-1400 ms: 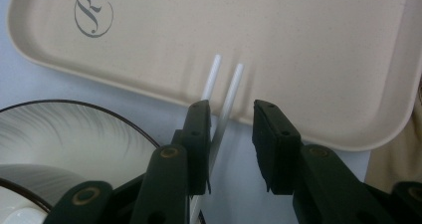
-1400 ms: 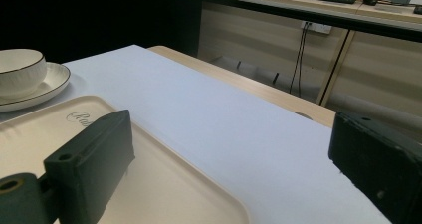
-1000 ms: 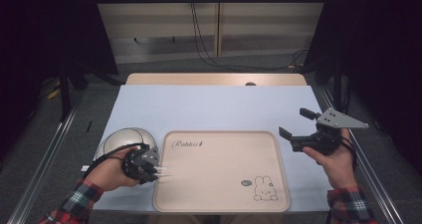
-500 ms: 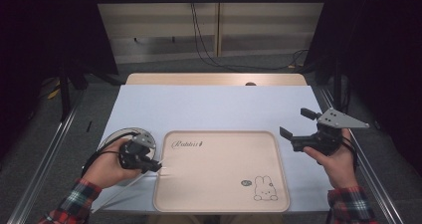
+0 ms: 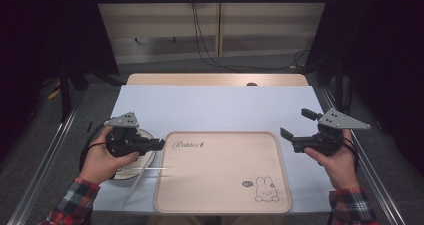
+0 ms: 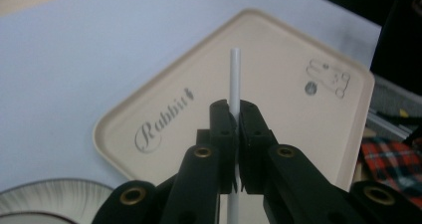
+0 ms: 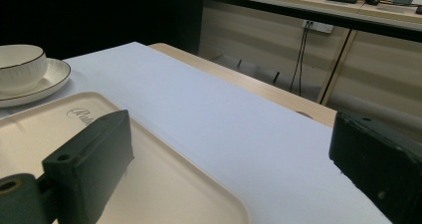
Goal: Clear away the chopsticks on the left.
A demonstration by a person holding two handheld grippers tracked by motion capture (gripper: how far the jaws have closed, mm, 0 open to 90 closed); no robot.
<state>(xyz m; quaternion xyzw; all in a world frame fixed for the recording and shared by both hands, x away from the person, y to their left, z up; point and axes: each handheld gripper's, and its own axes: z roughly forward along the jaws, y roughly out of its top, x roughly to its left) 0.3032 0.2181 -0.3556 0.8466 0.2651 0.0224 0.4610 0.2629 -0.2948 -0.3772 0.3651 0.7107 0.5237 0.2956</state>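
Bright tabletop (dark, murky surroundings)

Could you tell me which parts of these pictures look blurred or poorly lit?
High view: the white stick is smeared; the surroundings beyond the table are dark. Left gripper view: the left tongs look soft up close. Right gripper view: its tongs' pads blur.

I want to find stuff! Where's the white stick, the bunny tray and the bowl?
white stick (image 6: 234, 79), left gripper view, on its shaft above the jaws.
bunny tray (image 5: 220, 207), high view, on its near rim.
bowl (image 7: 20, 67), right gripper view, on its outer wall, sitting on a plate.
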